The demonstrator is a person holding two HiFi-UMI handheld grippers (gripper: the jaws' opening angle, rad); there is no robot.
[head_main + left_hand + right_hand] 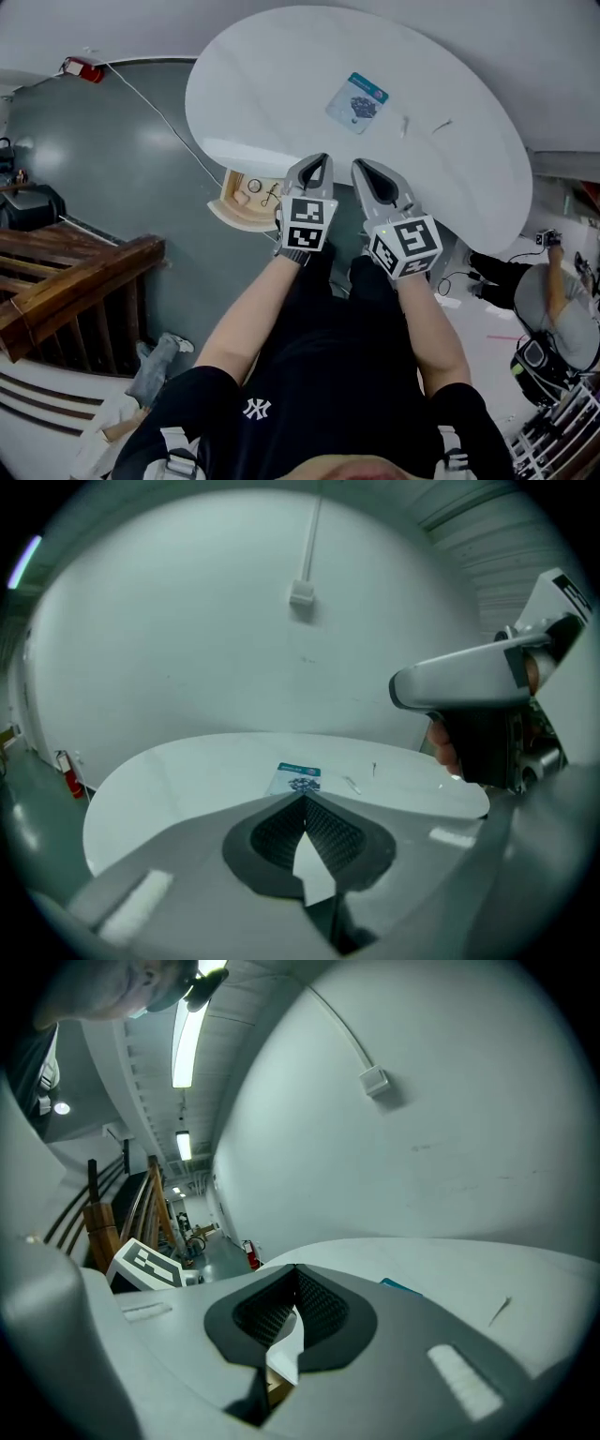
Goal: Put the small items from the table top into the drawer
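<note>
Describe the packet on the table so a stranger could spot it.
Find the big round white table. Near its middle lies a flat rectangular packet, white with a teal strip along one edge and a dark picture. The only things near it are thin, pale slivers; it alone has colour.

light: bright, even, ceiling tubes (187,1049) | shadows: soft | edges: fisheye-bent, dark corners

Site: workshop-type test hall. Bare grey floor (103,159), tube lights (187,1049) on a ribbed ceiling, red extinguisher (249,1253) by the wall, wooden racks (75,272), loose cables (487,272).
</note>
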